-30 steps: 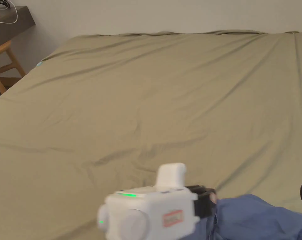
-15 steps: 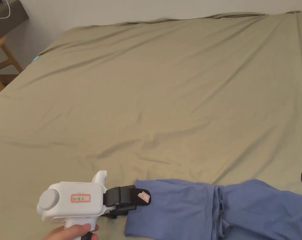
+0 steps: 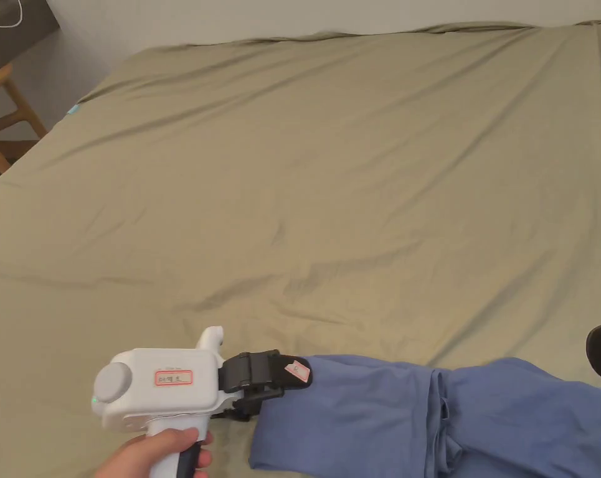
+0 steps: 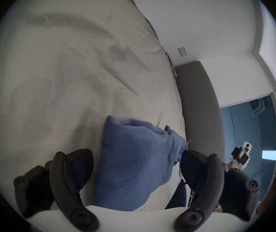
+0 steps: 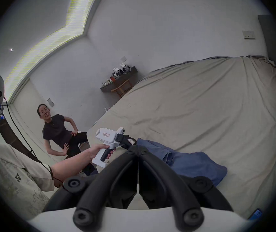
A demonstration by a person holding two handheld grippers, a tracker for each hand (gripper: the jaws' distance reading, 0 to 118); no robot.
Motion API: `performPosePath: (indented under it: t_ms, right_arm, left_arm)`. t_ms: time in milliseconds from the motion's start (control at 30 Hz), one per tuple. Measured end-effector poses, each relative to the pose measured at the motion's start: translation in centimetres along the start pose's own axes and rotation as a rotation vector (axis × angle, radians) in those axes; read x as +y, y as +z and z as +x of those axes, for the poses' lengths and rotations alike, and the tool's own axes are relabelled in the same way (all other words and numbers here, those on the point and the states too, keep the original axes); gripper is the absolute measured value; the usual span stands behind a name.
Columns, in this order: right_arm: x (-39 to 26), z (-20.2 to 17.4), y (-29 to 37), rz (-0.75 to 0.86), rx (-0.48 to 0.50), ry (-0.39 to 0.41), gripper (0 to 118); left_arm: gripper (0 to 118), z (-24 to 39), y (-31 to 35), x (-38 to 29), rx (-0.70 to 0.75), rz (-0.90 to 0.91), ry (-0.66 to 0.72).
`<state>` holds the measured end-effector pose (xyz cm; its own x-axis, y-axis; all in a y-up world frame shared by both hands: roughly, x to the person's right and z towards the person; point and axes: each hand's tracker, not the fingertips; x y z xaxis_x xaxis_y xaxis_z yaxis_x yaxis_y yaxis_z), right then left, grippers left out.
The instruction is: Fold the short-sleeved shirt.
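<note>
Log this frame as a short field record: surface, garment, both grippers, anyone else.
surface: olive-green bed sheet, lightly wrinkled
garment: blue short-sleeved shirt, bunched at the near edge, not yet folded
left gripper: jaws open, straddling the shirt's end
right gripper: jaws shut, nothing between them
bystander: seated person in dark clothes beside the bed

Olive-sheeted bed (image 3: 330, 174), white wall (image 3: 293, 18), wooden stool (image 3: 6, 118).

A red-framed label (image 3: 173, 377) on the left gripper (image 3: 280, 379) and a small tag (image 3: 299, 371) on its jaw carry marks too small to make out.
</note>
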<state>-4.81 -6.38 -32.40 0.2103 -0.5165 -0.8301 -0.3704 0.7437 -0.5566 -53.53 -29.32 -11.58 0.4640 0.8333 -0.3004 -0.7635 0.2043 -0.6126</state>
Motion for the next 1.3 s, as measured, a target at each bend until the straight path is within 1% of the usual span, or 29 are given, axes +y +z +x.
performPosePath:
  t_ms: [33, 67, 100, 133, 167, 200, 233, 267, 300, 367, 400, 433, 500, 533, 600, 633, 700, 733, 767, 833, 933, 1033, 1133, 1167, 1200, 1233, 1267, 1300]
  right_arm:
    - [0.0, 0.0, -0.1, 0.004, 0.0, -0.007, 3]
    - [-0.1, 0.1, -0.1, 0.005, 0.001, -0.014, 3]
    - [-0.1, 0.1, -0.1, 0.006, 0.002, -0.018, 3]
    - [-0.1, 0.0, -0.1, 0.006, 0.002, -0.017, 3]
    - [-0.1, -0.1, -0.1, 0.005, 0.0, -0.013, 3]
    - [-0.1, -0.1, 0.0, 0.003, -0.003, -0.006, 3]
    - [-0.1, -0.1, 0.1, 0.002, -0.006, 0.001, 3]
    - [-0.1, -0.3, 0.1, 0.001, -0.011, 0.003, 3]
    - [0.0, -0.4, 0.1, 0.001, -0.015, 0.003, 3]
    - [0.0, -0.2, 0.2, 0.001, -0.02, -0.002, 3]
    - [0.0, -0.2, 0.2, 0.004, -0.024, -0.005, 3]
    - [0.1, -0.2, 0.3, 0.008, -0.029, -0.011, 3]
    - [0.2, -0.1, 0.4, 0.015, -0.038, -0.028, 3]
    - [0.3, -0.2, 0.4, 0.022, -0.055, -0.04, 3]
    - [0.5, -0.5, 0.6, 0.029, -0.094, -0.042, 3]
    - [0.5, -0.8, 0.7, 0.029, -0.145, -0.014, 3]
    - [0.5, -1.4, 0.6, 0.014, -0.246, 0.045, 3]
    - [0.5, -1.6, 0.4, 0.001, -0.301, 0.073, 3]
    - [0.4, -1.8, 0.1, -0.007, -0.336, 0.09, 3]
    - [0.1, -1.8, -0.4, -0.023, -0.361, 0.093, 3]
    - [-0.2, -1.6, -1.0, -0.037, -0.324, 0.064, 3]
    - [-0.5, -1.4, -1.6, -0.054, -0.305, 0.042, 3]
    - [-0.8, -0.8, -1.8, -0.074, -0.306, 0.02, 3]
    - [-1.0, -0.5, -1.9, -0.082, -0.305, 0.012, 3]
    - [-1.1, -0.2, -1.9, -0.092, -0.308, 0.007, 3]
    - [-1.3, -0.1, -1.8, -0.102, -0.315, 0.007, 3]
    - [-1.5, 0.1, -1.7, -0.108, -0.321, 0.012, 3]
    - [-1.6, 0.2, -1.6, -0.113, -0.324, 0.016, 3]
  left_arm:
    - [112, 0.6, -0.6, -0.3, -0.006, -0.005, -0.006]
    - [108, 1.2, -1.1, -0.5, -0.016, 0.001, -0.036]
    - [90, 2.0, -1.5, -0.6, 0.003, 0.005, -0.082]
    - [19, 2.5, -1.7, -0.8, 0.044, 0.003, -0.106]
    - [17, 2.5, -1.5, -1.1, 0.051, 0.012, -0.089]
    - [17, 2.5, -1.4, -1.3, 0.102, 0.046, -0.077]
    - [17, 2.3, -0.8, -1.7, 0.064, 0.079, -0.029]
    - [17, 2.4, -0.3, -2.1, 0.008, 0.063, -0.004]
    - [16, 2.6, 0.5, -2.5, -0.015, 0.073, -0.02]
    - [17, 3.3, 2.4, -2.9, -0.005, 0.099, -0.036]
    - [17, 3.3, 3.5, -2.8, -0.006, 0.123, -0.019]
    - [17, 3.3, 4.9, -2.6, 0.027, 0.176, -0.011]
    - [17, 4.3, 7.6, -2.1, 0.163, 0.266, -0.07]
    - [17, 4.4, 9.2, -1.7, 0.185, 0.298, -0.062]
    - [17, 4.6, 11.5, -1.2, 0.226, 0.324, 0.031]
    - [17, 5.2, 12.3, -1.1, 0.334, 0.328, 0.044]
    - [17, 6.9, 12.3, -1.0, 0.494, 0.32, -0.052]
    - [17, 8.0, 11.6, -1.1, 0.546, 0.288, -0.091]
    - [17, 9.1, 10.7, -1.3, 0.551, 0.263, -0.095]
    - [17, 12.2, 8.2, -2.1, 0.573, 0.267, -0.124]
    - [17, 16.8, 2.6, -3.1, 0.535, 0.232, -0.211]
    - [17, 18.8, -4.4, -3.5, 0.502, 0.174, -0.229]
    - [17, 19.4, -11.4, -4.5, 0.483, 0.042, -0.334]
    - [19, 19.1, -13.1, -4.8, 0.484, 0.016, -0.336]
    - [30, 18.5, -14.5, -5.2, 0.524, -0.008, -0.337]
    - [61, 17.8, -15.3, -5.7, 0.539, -0.006, -0.366]
    - [69, 17.3, -15.4, -5.9, 0.517, 0.029, -0.353]
    - [77, 17.2, -14.5, -6.0, 0.419, 0.085, -0.298]
